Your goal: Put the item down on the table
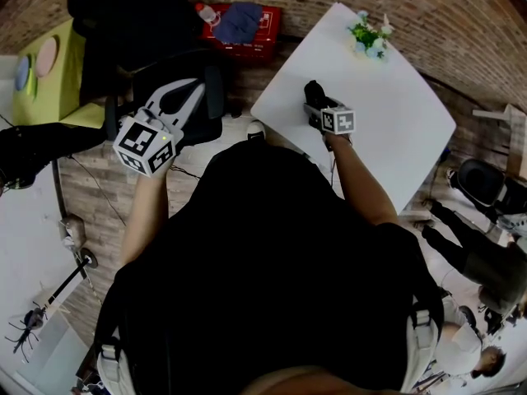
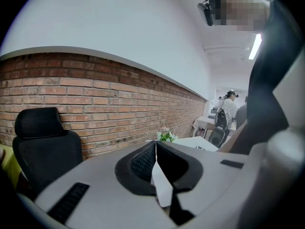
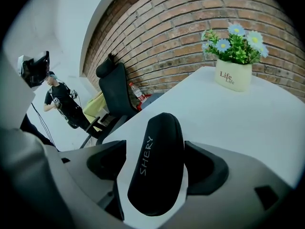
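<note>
risk sits in your pull-back: the right gripper (image 3: 156,152) has its jaws spread around the black glasses case (image 3: 159,175), which seems to lie on the white table (image 3: 248,123) near its edge. a gap shows at the left pad, but the right pad looks just beside it or touching, so a crooked retreat could drag the case off. your left gripper (image 2: 156,149) is pressed together and empty, well away. the case's underside is hidden, so flat contact is only a guess, and the head view shows it as a dark blob.
</note>
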{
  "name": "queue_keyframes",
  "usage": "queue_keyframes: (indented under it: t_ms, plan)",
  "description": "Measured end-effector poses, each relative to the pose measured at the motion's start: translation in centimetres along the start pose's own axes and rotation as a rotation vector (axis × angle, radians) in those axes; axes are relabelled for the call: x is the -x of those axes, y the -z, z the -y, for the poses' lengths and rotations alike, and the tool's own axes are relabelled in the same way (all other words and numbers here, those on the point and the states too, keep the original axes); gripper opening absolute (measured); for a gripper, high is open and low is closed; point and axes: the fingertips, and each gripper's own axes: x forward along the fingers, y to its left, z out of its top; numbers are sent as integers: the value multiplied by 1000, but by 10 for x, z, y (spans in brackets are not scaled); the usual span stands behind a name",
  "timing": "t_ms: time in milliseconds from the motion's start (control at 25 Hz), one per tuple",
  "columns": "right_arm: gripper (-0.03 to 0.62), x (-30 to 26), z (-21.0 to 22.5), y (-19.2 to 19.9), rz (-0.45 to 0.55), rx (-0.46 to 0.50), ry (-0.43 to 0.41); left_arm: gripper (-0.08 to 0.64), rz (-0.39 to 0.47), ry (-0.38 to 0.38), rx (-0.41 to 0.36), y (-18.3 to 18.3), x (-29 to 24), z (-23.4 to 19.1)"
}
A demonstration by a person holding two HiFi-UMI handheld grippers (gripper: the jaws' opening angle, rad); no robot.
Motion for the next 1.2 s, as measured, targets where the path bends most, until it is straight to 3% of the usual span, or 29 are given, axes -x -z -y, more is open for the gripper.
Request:
queue_keyframes:
  t_ms: [480,1200]
  plan:
    - [357,37,16,-1,44,-45,33,14,19,18,-10,-9,-6,22]
    - [348,103,11,-16,144,-75,-20,14,37,57,-17,-22,-26,66]
